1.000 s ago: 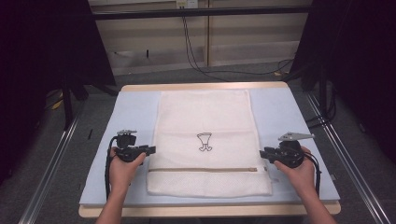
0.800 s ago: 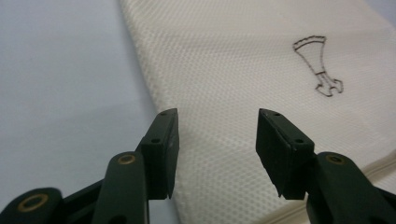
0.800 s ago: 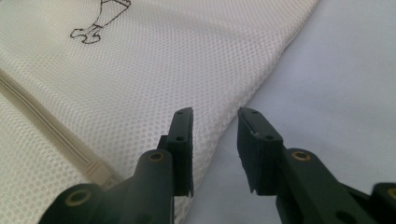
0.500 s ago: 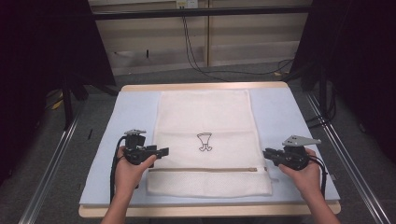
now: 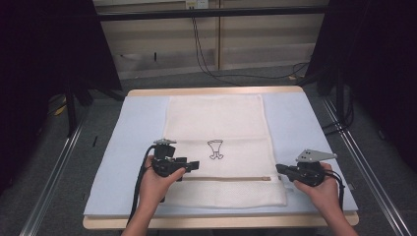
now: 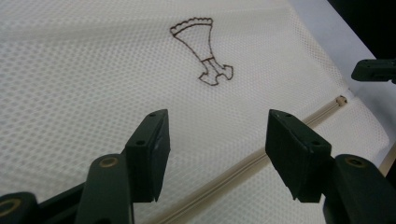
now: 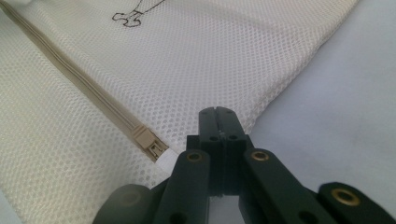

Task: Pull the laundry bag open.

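A white mesh bag (image 5: 216, 123) lies flat on a pale blue mat (image 5: 137, 128), with a dark emblem (image 5: 215, 149) at its middle and a beige zipper (image 5: 226, 178) across its near part. My left gripper (image 5: 196, 164) hovers open over the bag (image 6: 93, 70), the zipper (image 6: 243, 163) running below its jaws (image 6: 217, 119), which have just been opening with nothing between them. My right gripper (image 5: 279, 168) sits at the bag's right edge beside the zipper slider (image 7: 147, 140). Its jaws (image 7: 219, 112) have just been closing and stand shut. I cannot tell whether mesh is pinched.
The mat covers a wooden table (image 5: 221, 222) whose front edge runs just behind both hands. Bare mat (image 7: 336, 93) lies right of the bag. Metal rails (image 5: 54, 172) flank the table, and cables (image 5: 206, 54) hang at the back wall.
The left hand has carried its gripper rightwards from the bag's left edge to over the mesh, jaws now wider. The right gripper has stayed at the right edge and its jaws have come together.
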Demonstrator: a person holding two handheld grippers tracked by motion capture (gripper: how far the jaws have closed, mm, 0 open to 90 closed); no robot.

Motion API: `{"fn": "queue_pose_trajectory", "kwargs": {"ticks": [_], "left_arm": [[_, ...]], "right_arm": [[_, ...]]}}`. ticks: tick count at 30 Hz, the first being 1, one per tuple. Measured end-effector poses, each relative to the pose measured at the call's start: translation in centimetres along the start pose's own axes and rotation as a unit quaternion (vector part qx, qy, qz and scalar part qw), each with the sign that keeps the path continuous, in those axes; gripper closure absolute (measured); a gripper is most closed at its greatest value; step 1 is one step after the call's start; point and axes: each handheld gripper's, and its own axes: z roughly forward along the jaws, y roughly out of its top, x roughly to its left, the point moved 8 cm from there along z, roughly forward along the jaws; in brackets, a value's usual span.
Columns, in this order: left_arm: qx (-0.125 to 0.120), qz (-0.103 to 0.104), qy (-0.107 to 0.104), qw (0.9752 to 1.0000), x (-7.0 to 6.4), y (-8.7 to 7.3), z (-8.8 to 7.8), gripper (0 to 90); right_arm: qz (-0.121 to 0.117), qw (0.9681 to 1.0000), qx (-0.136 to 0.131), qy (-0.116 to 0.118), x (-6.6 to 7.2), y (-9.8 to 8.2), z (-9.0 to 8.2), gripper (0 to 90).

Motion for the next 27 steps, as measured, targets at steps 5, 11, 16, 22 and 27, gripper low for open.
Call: {"fn": "queue_pose_trajectory", "kwargs": {"ticks": [5,11,16,22,27], "left_arm": [[0.011,0.003,-0.017,0.9998,-1.6,0.2,1.3,38.9],[0.018,0.012,-0.032,0.9992,-3.2,0.2,2.8,38.5],[0.025,0.016,-0.048,0.9984,-4.6,0.3,3.9,38.9],[0.026,0.014,-0.068,0.9972,-6.4,0.4,5.2,42.2],[0.038,0.015,-0.078,0.9961,-7.7,0.1,6.3,44.2]], "right_arm": [[0.006,1.0000,-0.006,0.000,0.0,0.0,0.0,90.0],[0.003,1.0000,-0.003,0.004,0.1,0.0,0.2,90.0],[0.004,1.0000,-0.001,-0.001,0.0,-0.1,0.3,90.0],[-0.002,1.0000,0.001,0.000,0.3,-0.1,0.4,90.0],[-0.002,1.0000,0.001,-0.001,0.4,-0.2,0.4,90.0]]}}
